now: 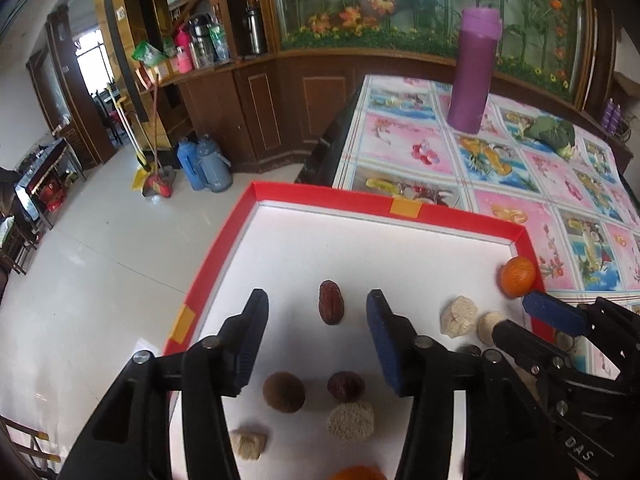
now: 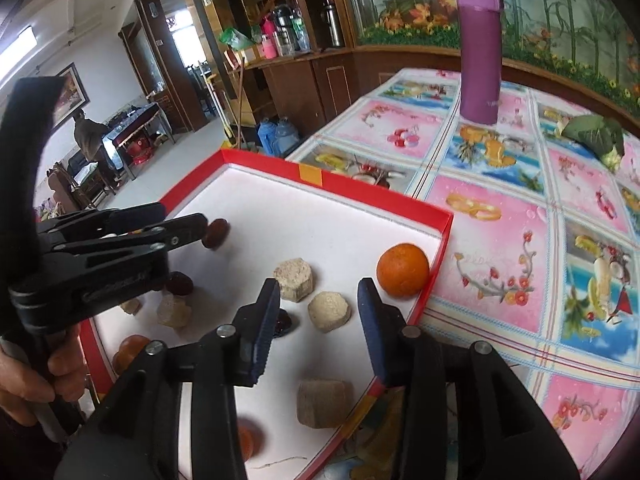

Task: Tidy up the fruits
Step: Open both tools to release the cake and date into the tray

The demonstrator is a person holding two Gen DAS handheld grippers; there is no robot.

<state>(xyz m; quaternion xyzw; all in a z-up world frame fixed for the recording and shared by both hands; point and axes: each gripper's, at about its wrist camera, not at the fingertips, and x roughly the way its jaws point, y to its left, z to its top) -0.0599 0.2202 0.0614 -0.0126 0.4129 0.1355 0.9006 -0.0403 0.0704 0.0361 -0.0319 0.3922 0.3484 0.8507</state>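
Lying on the white floor of a red-rimmed tray [image 1: 352, 196], the fruits are scattered rather than grouped: an orange [image 2: 402, 270] sits against the tray's far right wall, a wrinkled red date [image 1: 331, 302] lies lengthwise near the middle, and a second, rounder date [image 1: 346, 386] rests closer to the camera beside a brown fuzzy ball [image 1: 283, 392]. Among them lie pale, crumbly hexagonal cakes [image 2: 329, 312], one of them just beside the orange and others spread toward the near edge; a second orange fruit [image 1: 354, 473] shows only partly at the bottom of the left view. The left hand-held gripper [image 1: 318, 334] hangs over the tray with its blue-padded fingers spread apart and nothing between them, the long date lying on the tray floor in the gap as seen from the wrist camera. The right hand-held gripper [image 2: 318, 320] is likewise released, its fingers wide apart above one of the pale cakes, touching nothing that can be seen. A hand [image 2: 36, 372] grips the left tool's handle at the edge of the right view. The tray rests on a desk covered by a flowery pink and blue cloth [image 1: 520, 168], on which a tall purple flask [image 1: 474, 68] stands upright well beyond the tray, with a green leafy bundle [image 1: 552, 134] to its right. Farther back is a wooden cabinet with a painted panel of flowers.
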